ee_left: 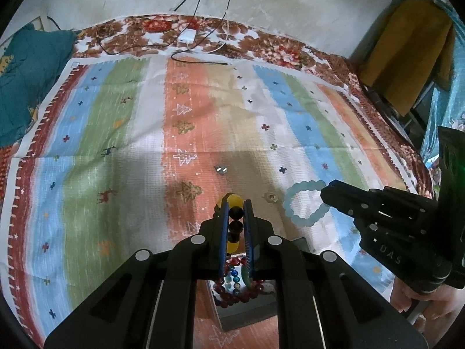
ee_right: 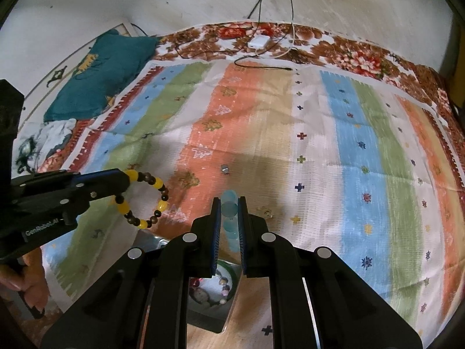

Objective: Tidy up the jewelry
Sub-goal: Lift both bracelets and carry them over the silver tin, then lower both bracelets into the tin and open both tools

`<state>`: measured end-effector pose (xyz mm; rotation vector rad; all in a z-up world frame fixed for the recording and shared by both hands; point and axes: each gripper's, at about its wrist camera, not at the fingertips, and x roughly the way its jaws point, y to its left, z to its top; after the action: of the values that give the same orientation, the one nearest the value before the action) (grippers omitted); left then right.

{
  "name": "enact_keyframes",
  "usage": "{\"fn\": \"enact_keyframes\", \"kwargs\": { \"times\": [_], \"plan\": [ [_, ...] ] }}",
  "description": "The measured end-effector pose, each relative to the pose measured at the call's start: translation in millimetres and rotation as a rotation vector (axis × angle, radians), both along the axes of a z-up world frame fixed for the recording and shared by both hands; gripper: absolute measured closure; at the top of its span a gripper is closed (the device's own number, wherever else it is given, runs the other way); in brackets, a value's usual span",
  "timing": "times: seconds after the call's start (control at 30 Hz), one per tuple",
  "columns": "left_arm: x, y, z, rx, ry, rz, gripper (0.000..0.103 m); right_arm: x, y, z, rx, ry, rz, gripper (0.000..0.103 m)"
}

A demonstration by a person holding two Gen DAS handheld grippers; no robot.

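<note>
My left gripper (ee_left: 236, 205) is shut on a bracelet of yellow and dark beads (ee_left: 232, 200), held above the striped cloth (ee_left: 116, 133). In the right wrist view that bracelet (ee_right: 158, 203) hangs as a loop from the left gripper (ee_right: 125, 179). A pale blue bead bracelet (ee_right: 228, 208) sits pinched in my shut right gripper (ee_right: 229, 200). Seen from the left wrist, the blue bracelet (ee_left: 293, 203) dangles from the right gripper (ee_left: 325, 193). Under both grippers lies an open box (ee_left: 232, 317) with red and coloured bead bracelets (ee_left: 232, 288). The box (ee_right: 203, 320) also holds a green bangle (ee_right: 229, 270).
A small silver piece (ee_left: 221, 169) and a small ring-like piece (ee_left: 271, 197) lie on the cloth ahead. Farther back are black cables (ee_left: 200, 62), a white charger (ee_left: 187, 35) and a teal pillow (ee_left: 26, 72). A chair draped in yellow cloth (ee_left: 407, 52) stands at the right.
</note>
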<state>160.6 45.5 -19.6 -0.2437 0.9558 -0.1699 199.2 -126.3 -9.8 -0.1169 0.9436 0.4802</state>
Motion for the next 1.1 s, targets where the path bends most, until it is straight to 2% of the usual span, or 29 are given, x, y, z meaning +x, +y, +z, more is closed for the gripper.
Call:
{"fn": "enact_keyframes", "kwargs": {
  "times": [0.4,1.1],
  "plan": [
    [-16,-1,9,-0.015,-0.024,0.002,0.094,-25,3,12,0.033,-0.017,0.037,0.091],
    [-46,-18,4,-0.02,-0.009,-0.032,0.094,-51,4,1,0.03,0.021,0.067,0.091]
  ]
}}
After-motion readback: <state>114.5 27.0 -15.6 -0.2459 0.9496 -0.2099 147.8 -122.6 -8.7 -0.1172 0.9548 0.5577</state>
